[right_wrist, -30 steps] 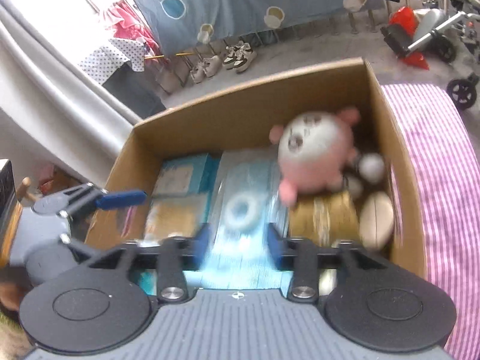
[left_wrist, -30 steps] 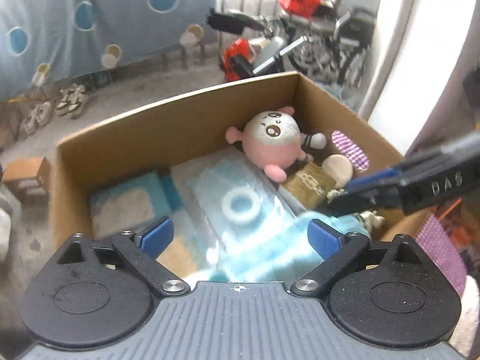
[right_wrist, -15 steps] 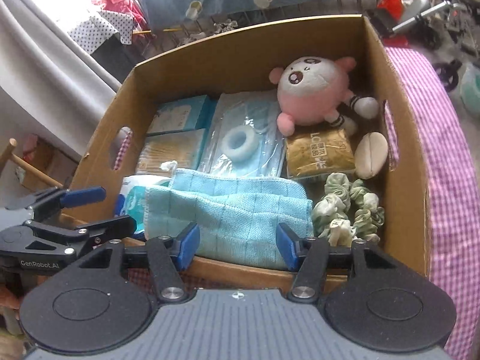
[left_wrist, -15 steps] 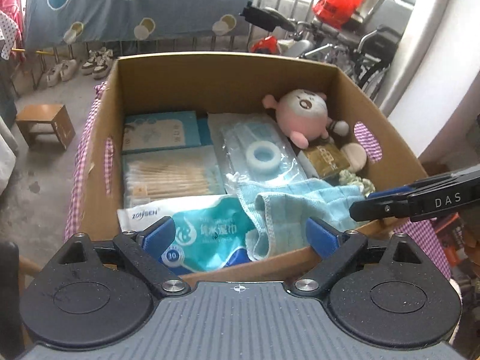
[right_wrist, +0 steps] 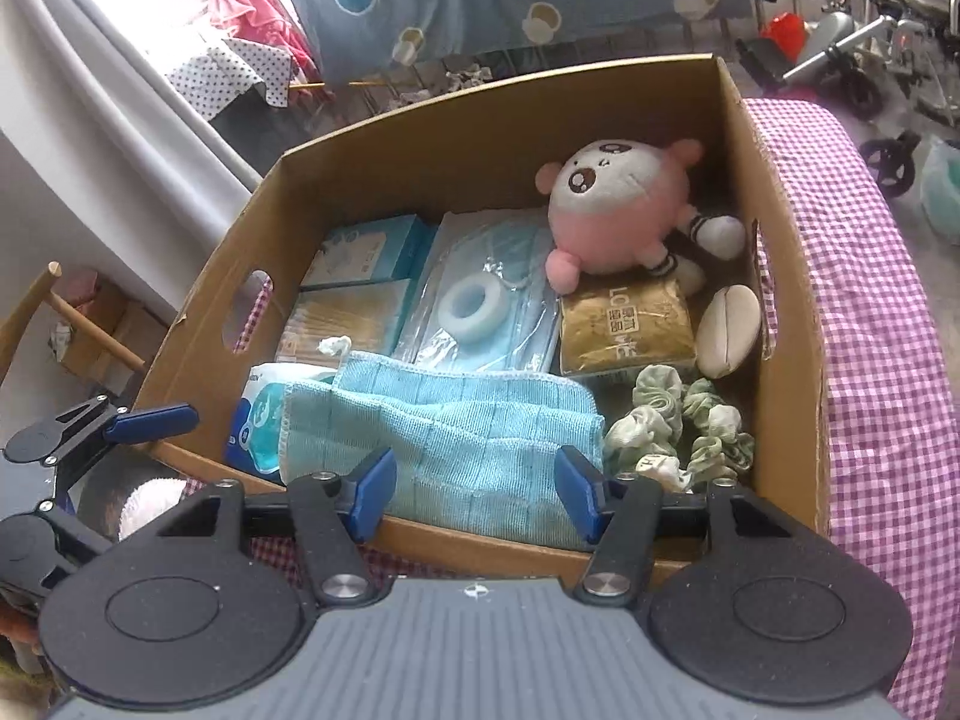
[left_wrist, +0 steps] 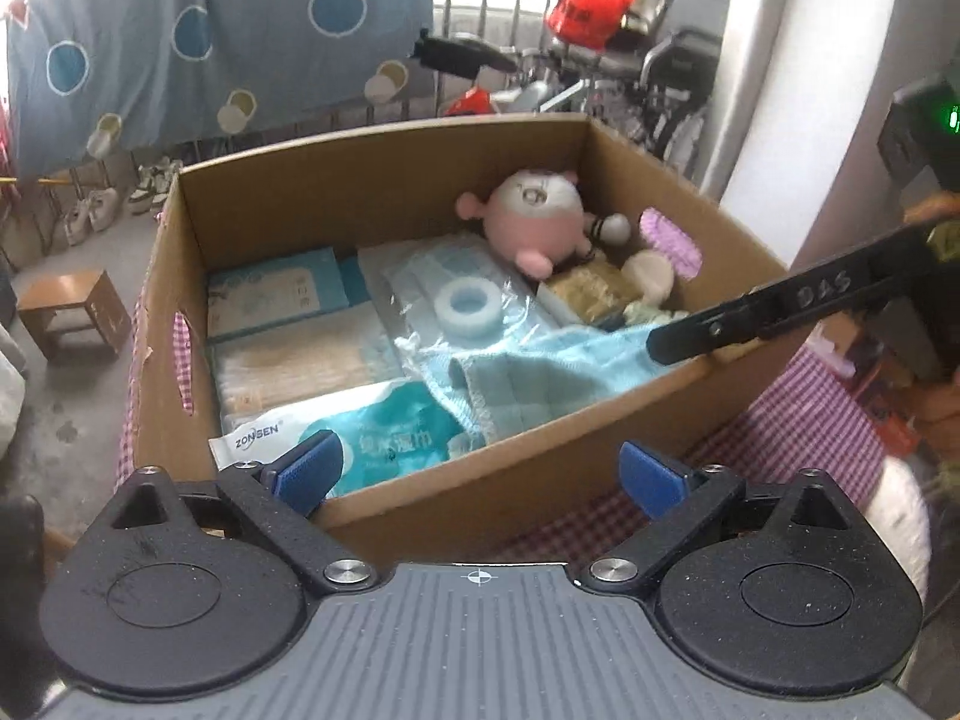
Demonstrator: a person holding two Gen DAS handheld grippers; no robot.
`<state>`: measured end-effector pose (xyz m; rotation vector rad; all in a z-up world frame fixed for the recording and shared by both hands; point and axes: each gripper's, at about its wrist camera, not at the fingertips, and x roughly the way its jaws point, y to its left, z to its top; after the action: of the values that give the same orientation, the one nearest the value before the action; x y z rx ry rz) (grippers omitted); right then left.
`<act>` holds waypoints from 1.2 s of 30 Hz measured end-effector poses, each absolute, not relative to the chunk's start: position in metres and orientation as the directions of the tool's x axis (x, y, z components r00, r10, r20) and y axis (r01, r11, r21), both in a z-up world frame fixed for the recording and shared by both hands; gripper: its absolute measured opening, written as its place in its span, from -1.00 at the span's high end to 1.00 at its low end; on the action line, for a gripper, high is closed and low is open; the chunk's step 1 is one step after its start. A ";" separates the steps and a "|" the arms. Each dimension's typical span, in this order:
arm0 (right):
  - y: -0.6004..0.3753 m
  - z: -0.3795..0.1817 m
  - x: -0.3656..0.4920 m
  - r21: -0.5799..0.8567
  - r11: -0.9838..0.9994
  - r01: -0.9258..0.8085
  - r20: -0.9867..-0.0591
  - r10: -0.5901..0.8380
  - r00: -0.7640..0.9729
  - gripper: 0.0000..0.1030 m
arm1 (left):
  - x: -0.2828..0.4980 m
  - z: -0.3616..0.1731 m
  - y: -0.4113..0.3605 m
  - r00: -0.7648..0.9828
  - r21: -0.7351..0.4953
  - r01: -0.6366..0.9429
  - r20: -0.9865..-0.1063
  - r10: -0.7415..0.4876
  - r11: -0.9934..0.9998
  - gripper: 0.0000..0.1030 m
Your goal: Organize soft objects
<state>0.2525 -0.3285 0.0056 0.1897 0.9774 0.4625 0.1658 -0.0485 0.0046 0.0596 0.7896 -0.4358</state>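
- The cardboard box [right_wrist: 774, 312] sits on a purple-and-white checked cloth [right_wrist: 888, 360]; I cannot tell what lies under the cloth.
- Behind it hangs a blue sheet [left_wrist: 198, 42] with circles, with shoes [left_wrist: 90, 210] lined up on the concrete floor below.
- My left view shows a small wooden stool [left_wrist: 72, 306] on the floor and a red bag [left_wrist: 591, 9] above parked wheeled frames; my right view shows a pale curtain [right_wrist: 120, 120] and dotted cloth at the window.
- The light blue towel [right_wrist: 456, 432] lies folded in the near part of the box, draped over a wet wipes pack [left_wrist: 360, 426] and reaching the near wall.
- A round pink-and-white plush toy [right_wrist: 624, 210] sits in the far right corner, above a brown packet [right_wrist: 624, 324] and beside a beige pad [right_wrist: 729, 330].
- Only my right view shows the green scrunchies [right_wrist: 684, 426] in the near right corner; in the left view my other tool covers that spot.
- A bag of masks [right_wrist: 492, 294] with a white ring on it lies mid-box, with a blue carton [left_wrist: 276, 294] to its left.
- My right tool [right_wrist: 477, 498] is spread, hovering just short of the near wall, nothing pinched; its fingers frame the towel.
- My left tool [left_wrist: 480, 474] is spread wide and empty, in front of the box.
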 end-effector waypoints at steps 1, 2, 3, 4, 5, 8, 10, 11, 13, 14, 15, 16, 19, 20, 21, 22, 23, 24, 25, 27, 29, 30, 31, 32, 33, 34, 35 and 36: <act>-0.329 0.008 0.250 0.347 0.893 -0.288 -0.745 0.449 0.494 -0.19 | 0.165 0.008 -0.046 0.627 -0.136 0.409 -0.677 -0.386 0.902 -0.93; -0.332 0.014 0.248 0.342 0.894 -0.288 -0.728 0.446 0.520 -0.19 | 0.162 0.012 -0.044 0.637 -0.152 0.410 -0.658 -0.401 0.900 -0.93; -0.337 0.020 0.243 0.347 0.893 -0.286 -0.705 0.450 0.549 -0.19 | 0.159 0.016 -0.044 0.654 -0.156 0.405 -0.639 -0.405 0.901 -0.93; -0.340 0.028 0.237 0.358 0.890 -0.283 -0.675 0.456 0.581 -0.19 | 0.155 0.020 -0.044 0.673 -0.151 0.402 -0.620 -0.403 0.903 -0.95; -0.342 0.037 0.229 0.370 0.885 -0.282 -0.642 0.463 0.611 -0.22 | 0.151 0.025 -0.042 0.693 -0.144 0.396 -0.601 -0.398 0.907 -0.99; -0.340 0.064 0.191 0.373 0.883 -0.285 -0.540 0.457 0.707 -0.71 | 0.140 0.038 -0.037 0.739 -0.133 0.365 -0.560 -0.374 0.921 -0.99; -0.335 0.075 0.168 0.333 0.900 -0.282 -0.491 0.421 0.763 -1.00 | 0.133 0.042 -0.035 0.755 -0.117 0.346 -0.555 -0.350 0.931 -0.99; -0.331 0.079 0.157 0.308 0.912 -0.271 -0.472 0.393 0.789 -1.00 | 0.132 0.043 -0.036 0.756 -0.101 0.338 -0.562 -0.334 0.936 -0.99; -0.319 0.081 0.142 0.261 0.936 -0.237 -0.471 0.338 0.815 -1.00 | 0.132 0.042 -0.038 0.750 -0.079 0.316 -0.589 -0.300 0.945 -0.99; -0.313 0.080 0.139 0.239 0.947 -0.215 -0.482 0.308 0.820 -1.00 | 0.130 0.040 -0.040 0.749 -0.070 0.302 -0.600 -0.282 0.951 -0.99; -0.307 0.078 0.136 0.210 0.960 -0.183 -0.496 0.266 0.826 -1.00 | 0.130 0.038 -0.042 0.750 -0.059 0.279 -0.610 -0.256 0.958 -0.99; -0.301 0.076 0.133 0.185 0.970 -0.159 -0.505 0.233 0.831 -1.00 | 0.130 0.035 -0.043 0.750 -0.048 0.256 -0.621 -0.229 0.965 -0.99; -0.287 0.069 0.133 0.138 0.984 -0.113 -0.532 0.170 0.830 -1.00 | 0.130 0.030 -0.043 0.752 -0.036 0.175 -0.641 -0.157 0.984 -0.99; -0.284 0.065 0.134 0.134 0.985 -0.109 -0.543 0.165 0.823 -1.00 | 0.131 0.028 -0.043 0.750 -0.029 0.142 -0.649 -0.127 0.989 -0.99; -0.282 0.063 0.135 0.131 0.986 -0.104 -0.554 0.160 0.817 -1.00 | 0.131 0.027 -0.044 0.747 -0.019 0.122 -0.656 -0.105 0.992 -0.99; -0.279 0.061 0.137 0.124 0.988 -0.094 -0.568 0.148 0.809 -1.00 | 0.132 0.026 -0.043 0.744 -0.011 0.113 -0.662 -0.092 0.994 -0.99; -0.276 0.059 0.139 0.112 0.991 -0.079 -0.580 0.130 0.804 -1.00 | 0.133 0.025 -0.043 0.737 -0.001 0.108 -0.671 -0.080 0.994 -0.99; -0.272 0.058 0.141 0.092 0.994 -0.061 -0.594 0.104 0.798 -1.00 | 0.135 0.025 -0.043 0.728 0.010 0.109 -0.681 -0.073 0.994 -0.99; -0.269 0.057 0.142 0.073 0.996 -0.052 -0.601 0.086 0.795 -1.00 | 0.136 0.024 -0.044 0.723 0.017 0.110 -0.687 -0.068 0.994 -0.99; -0.265 0.053 0.139 0.054 0.997 -0.052 -0.604 0.074 0.794 -1.00 | 0.133 0.025 -0.044 0.721 0.031 0.110 -0.690 -0.058 0.993 -0.99; -0.261 0.050 0.138 0.046 0.997 -0.064 -0.604 0.079 0.793 -1.00 | 0.133 0.026 -0.044 0.713 0.044 0.097 -0.700 -0.039 0.994 -0.99; -0.260 0.049 0.138 0.038 0.997 -0.067 -0.607 0.076 0.791 -1.00 | 0.133 0.027 -0.044 0.708 0.041 0.095 -0.706 -0.039 0.995 -0.99; -0.258 0.048 0.139 0.028 0.997 -0.066 -0.613 0.070 0.787 -1.00 | 0.134 0.027 -0.043 0.703 0.044 0.082 -0.711 -0.027 0.996 -0.99; -0.257 0.047 0.140 0.024 0.998 -0.063 -0.618 0.064 0.784 -1.00 | 0.133 0.028 -0.043 0.701 0.042 0.074 -0.712 -0.022 0.996 -0.99; -0.257 0.046 0.140 0.022 0.998 -0.063 -0.623 0.063 0.780 -1.00 | 0.133 0.028 -0.041 0.700 0.035 0.070 -0.714 -0.024 0.997 -0.99; -0.257 0.044 0.141 0.023 0.998 -0.063 -0.628 0.063 0.776 -1.00 | 0.134 0.028 -0.041 0.696 0.031 0.065 -0.718 -0.023 0.997 -0.99; -0.256 0.044 0.142 0.026 0.998 -0.061 -0.631 0.063 0.773 -1.00 | 0.134 0.028 -0.041 0.691 0.029 0.060 -0.722 -0.021 0.998 -0.99; -0.257 0.044 0.142 0.029 0.998 -0.057 -0.634 0.063 0.771 -1.00 | 0.133 0.028 -0.040 0.687 0.029 0.055 -0.726 -0.017 0.998 -0.99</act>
<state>0.1420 -0.2570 0.0442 0.0085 0.6873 0.0649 0.1334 -0.0405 0.0278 0.0495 0.8125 -0.0406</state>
